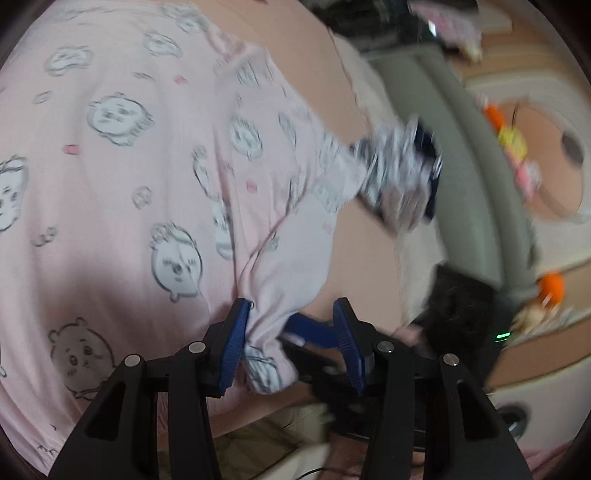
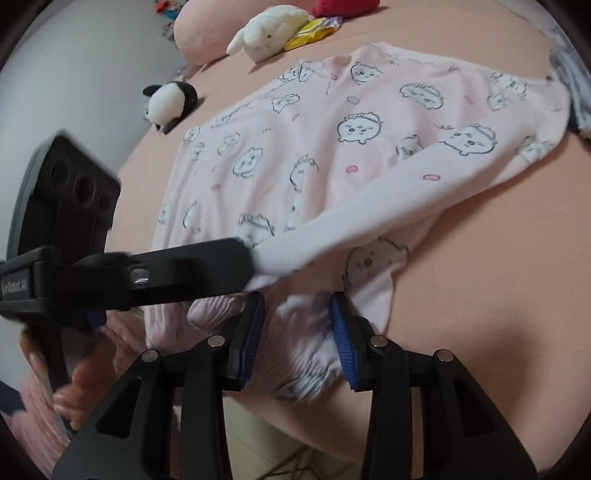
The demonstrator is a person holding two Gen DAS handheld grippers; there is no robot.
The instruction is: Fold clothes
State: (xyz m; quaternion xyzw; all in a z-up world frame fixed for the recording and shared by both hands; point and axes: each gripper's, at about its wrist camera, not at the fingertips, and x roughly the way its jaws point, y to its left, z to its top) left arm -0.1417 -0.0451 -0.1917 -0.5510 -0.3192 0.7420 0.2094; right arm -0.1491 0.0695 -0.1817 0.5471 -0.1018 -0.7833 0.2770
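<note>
A pink long-sleeved shirt (image 2: 332,155) with cartoon faces lies flat on the peach bed (image 2: 480,258). One sleeve (image 2: 388,218) is lifted and stretched across the shirt's body to my left gripper (image 2: 245,266). In the left wrist view the cuff (image 1: 266,332) sits inside the left gripper (image 1: 290,343) against the left-hand pad. The other pad stands clear of the cloth, so the jaws are apart. Just below, my right gripper (image 2: 297,332) has a bunch of the shirt's near edge (image 2: 306,354) filling the gap between its pads; one of those pads (image 1: 308,330) shows in the left wrist view.
A white plush (image 2: 266,29), a black-and-white plush (image 2: 170,99), a pink pillow (image 2: 199,33) and a yellow packet (image 2: 314,33) lie at the bed's far side. A grey-white patterned cloth (image 1: 399,177) lies by the shoulder. A person's hand (image 2: 77,384) holds the left gripper. The bed's near edge is right under the grippers.
</note>
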